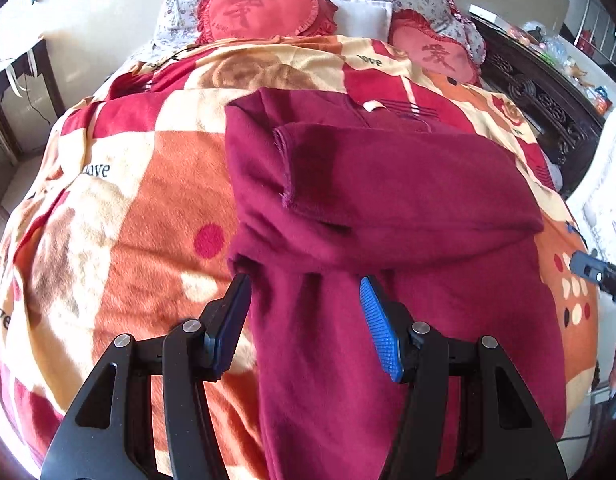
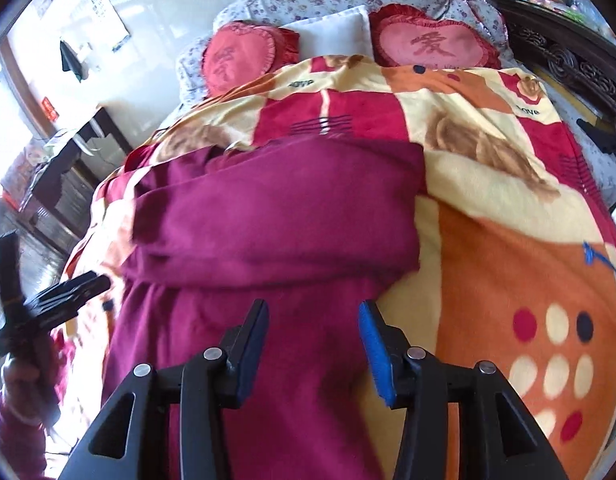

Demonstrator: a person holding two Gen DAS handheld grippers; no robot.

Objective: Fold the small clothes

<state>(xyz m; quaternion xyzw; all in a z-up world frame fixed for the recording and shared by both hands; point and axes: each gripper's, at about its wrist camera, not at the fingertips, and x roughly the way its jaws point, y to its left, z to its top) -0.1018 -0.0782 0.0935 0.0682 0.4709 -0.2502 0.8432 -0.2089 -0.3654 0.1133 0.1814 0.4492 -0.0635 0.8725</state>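
Note:
A dark red fleece garment [image 1: 387,208] lies on the bed's patterned blanket [image 1: 120,208], with a sleeve folded across its body and its lower part running toward the camera. My left gripper [image 1: 306,280] is open and empty, its jaws standing over the garment's near left edge. In the right wrist view the same garment [image 2: 268,216] fills the centre. My right gripper [image 2: 311,306] is open and empty above the garment's lower right part. The left gripper also shows at the left edge of the right wrist view [image 2: 68,288], and the right gripper at the right edge of the left wrist view [image 1: 595,274].
Two red heart-shaped cushions [image 1: 260,8] [image 1: 435,54] and a white pillow [image 1: 357,16] lie at the head of the bed. A dark carved wooden headboard [image 1: 539,92] runs along the right. A dark table [image 2: 68,160] stands left of the bed.

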